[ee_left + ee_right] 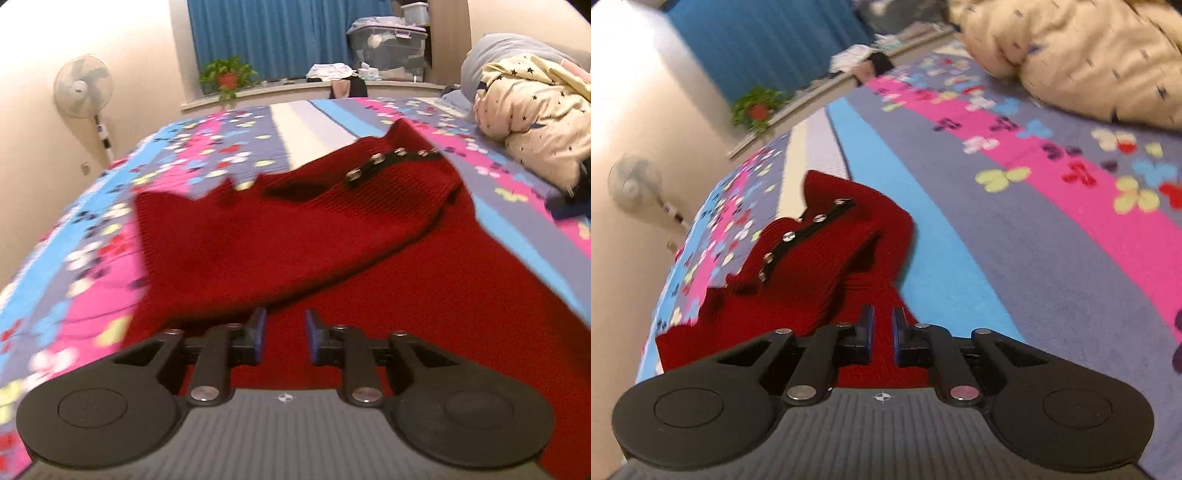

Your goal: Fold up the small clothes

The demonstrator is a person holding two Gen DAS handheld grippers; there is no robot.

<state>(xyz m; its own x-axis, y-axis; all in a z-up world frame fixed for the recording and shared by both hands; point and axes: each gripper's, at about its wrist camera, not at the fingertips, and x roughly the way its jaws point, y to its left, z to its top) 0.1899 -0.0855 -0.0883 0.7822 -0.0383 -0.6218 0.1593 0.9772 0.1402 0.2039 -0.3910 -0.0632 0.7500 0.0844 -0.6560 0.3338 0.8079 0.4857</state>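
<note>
A red knitted garment (295, 229) lies rumpled on the bed, with a black strip of metal buttons (391, 158) near its far end. My left gripper (284, 338) hovers low over the garment's near part; its blue pads stand apart and the red cloth shows flat beneath the gap. In the right wrist view the same garment (812, 280) stretches away to the left, button strip (798, 236) facing up. My right gripper (882, 332) has its pads nearly together, and a band of the red cloth fills the narrow gap between them.
The bed sheet (110, 221) is striped pink, blue and grey with butterflies. A cream star-print quilt (535, 118) is heaped at the right, with dark blue cloth (569, 206) beside it. A fan (83, 86), a potted plant (227, 75) and a storage box (388, 48) stand beyond the bed.
</note>
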